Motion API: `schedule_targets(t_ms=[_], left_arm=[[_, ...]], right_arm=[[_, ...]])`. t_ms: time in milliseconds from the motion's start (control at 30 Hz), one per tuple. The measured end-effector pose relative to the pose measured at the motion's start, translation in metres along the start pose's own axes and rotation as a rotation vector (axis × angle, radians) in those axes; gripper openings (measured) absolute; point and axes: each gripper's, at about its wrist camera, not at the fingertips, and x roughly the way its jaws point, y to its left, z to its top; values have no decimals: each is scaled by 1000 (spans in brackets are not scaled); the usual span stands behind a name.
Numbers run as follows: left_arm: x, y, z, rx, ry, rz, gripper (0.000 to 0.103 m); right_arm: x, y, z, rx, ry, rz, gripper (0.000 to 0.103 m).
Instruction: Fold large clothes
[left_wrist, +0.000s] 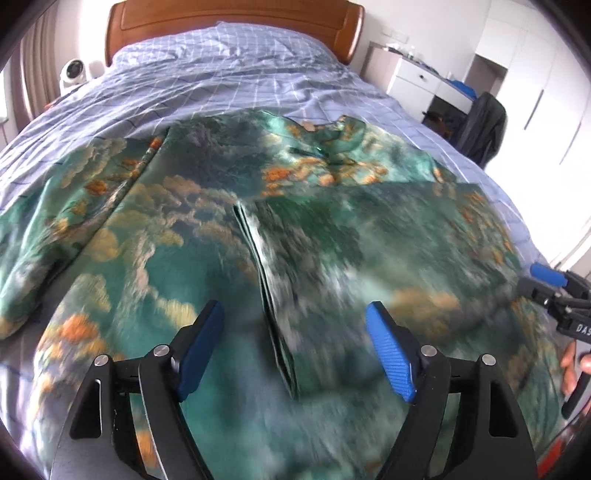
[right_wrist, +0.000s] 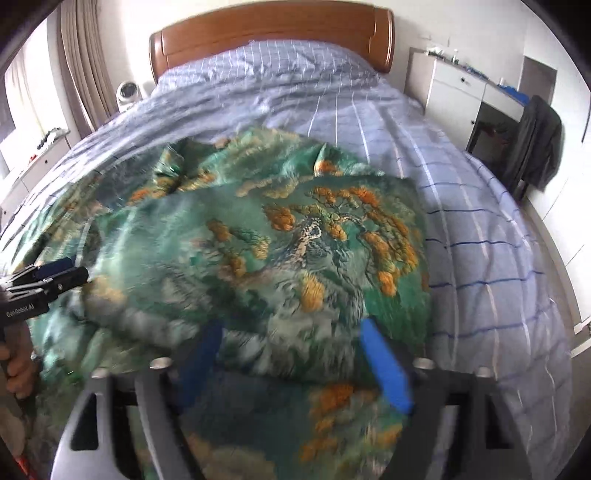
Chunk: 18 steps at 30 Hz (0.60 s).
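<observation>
From the left wrist, the left gripper (left_wrist: 295, 350) hangs with its fingers wide and empty over the green garment (left_wrist: 207, 236), whose folded edge runs toward twelve o'clock on the bed (left_wrist: 229, 70). From the right wrist, the right gripper (right_wrist: 295, 365) is likewise spread and empty above cloth filling the centre. A fold looks just laid; next needs fresh grips on an edge.

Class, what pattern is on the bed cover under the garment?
Pale blue bed cover with a grid of white and dark blue lines; clearest in the right wrist view.
</observation>
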Motion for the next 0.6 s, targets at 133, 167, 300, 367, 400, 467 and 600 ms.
schedule_targets(t_ms=[133,167,300,367,400,467,600], left_arm=[[-33,-3,-19,37,8,3,82],[-42,-2,-24,48,5,5,82],[-85,8,-41,83,-23,34,87],[-103,21,-45,81,-41,55,88],[-112,31,-47,71,-51,70,91],[-126,53,-48,42,-69,105,93],[-144,120,-52,-94,-95,200,95]], right_arm=[[-39,13,-19,-4,-61,8,82],[-48,18,-26,-5,-71,15,82],[-66,39,-50,-20,-80,46,82],[-70,50,-62,-31,-70,63,82],[-71,56,-68,-38,-64,75,82],[-75,64,-78,-46,-55,92,82],[-80,76,-86,-70,-50,108,82]])
